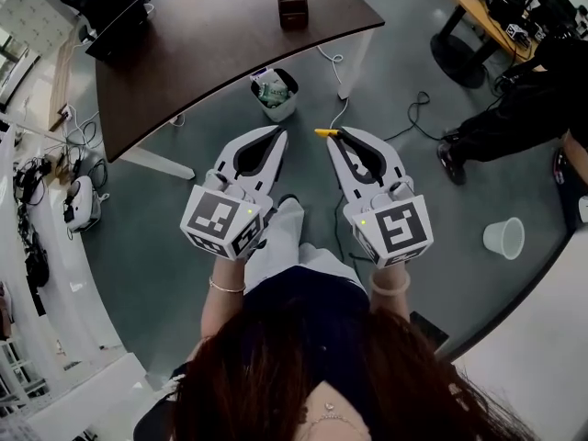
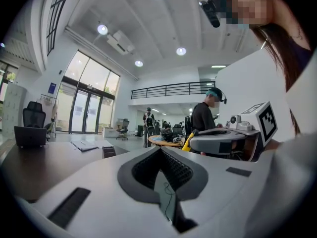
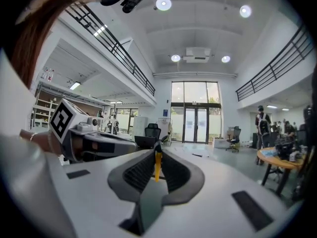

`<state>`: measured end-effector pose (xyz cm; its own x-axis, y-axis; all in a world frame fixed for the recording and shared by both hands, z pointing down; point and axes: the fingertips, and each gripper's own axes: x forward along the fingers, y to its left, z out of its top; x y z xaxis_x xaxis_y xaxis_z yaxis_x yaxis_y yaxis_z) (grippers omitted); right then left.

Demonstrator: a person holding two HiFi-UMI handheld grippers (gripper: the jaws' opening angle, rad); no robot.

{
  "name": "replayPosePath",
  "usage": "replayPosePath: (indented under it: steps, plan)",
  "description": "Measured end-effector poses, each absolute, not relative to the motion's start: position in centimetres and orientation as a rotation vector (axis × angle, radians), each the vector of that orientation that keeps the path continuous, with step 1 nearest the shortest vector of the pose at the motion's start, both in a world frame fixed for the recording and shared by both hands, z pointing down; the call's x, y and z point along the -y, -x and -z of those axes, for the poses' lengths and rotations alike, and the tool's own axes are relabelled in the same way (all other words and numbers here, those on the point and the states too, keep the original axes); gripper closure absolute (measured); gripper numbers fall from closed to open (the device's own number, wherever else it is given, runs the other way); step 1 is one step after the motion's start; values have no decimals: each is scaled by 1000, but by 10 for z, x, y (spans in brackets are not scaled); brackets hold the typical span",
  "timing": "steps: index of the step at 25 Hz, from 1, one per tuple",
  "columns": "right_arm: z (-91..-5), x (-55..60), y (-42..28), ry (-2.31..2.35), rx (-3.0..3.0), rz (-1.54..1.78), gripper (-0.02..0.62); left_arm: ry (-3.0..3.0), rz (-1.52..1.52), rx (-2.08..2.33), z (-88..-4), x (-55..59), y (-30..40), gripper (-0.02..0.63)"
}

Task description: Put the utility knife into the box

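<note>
Overhead, left gripper [image 1: 277,136] pressed together, empty. Waste bin [image 1: 274,95] stands between grippers and table [image 1: 202,53]; box [image 1: 292,5] sits far on it. Right gripper [image 1: 337,137] pinches yellow utility knife [image 1: 323,132], edge-on in right gripper view [image 3: 158,165]. Paper cup [image 1: 503,238] right, head view only.

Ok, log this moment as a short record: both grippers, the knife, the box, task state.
left gripper: fingers together, nothing between them
right gripper: fingers shut on the utility knife
utility knife: yellow, pinched at the fingertips, held in the air
box: brown, on the dark table, ahead of both grippers
task state: knife not yet in the box
</note>
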<state>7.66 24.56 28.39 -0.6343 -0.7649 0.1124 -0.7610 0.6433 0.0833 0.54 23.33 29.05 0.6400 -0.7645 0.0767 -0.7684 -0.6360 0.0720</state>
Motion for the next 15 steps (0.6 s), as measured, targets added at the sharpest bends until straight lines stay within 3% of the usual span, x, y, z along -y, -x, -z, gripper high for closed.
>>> replayPosePath:
  steps: [15]
  plan:
    - [-276,-95,-41,-1342,2654,77,544,-2804,-26,1144,-291,-79,19,605]
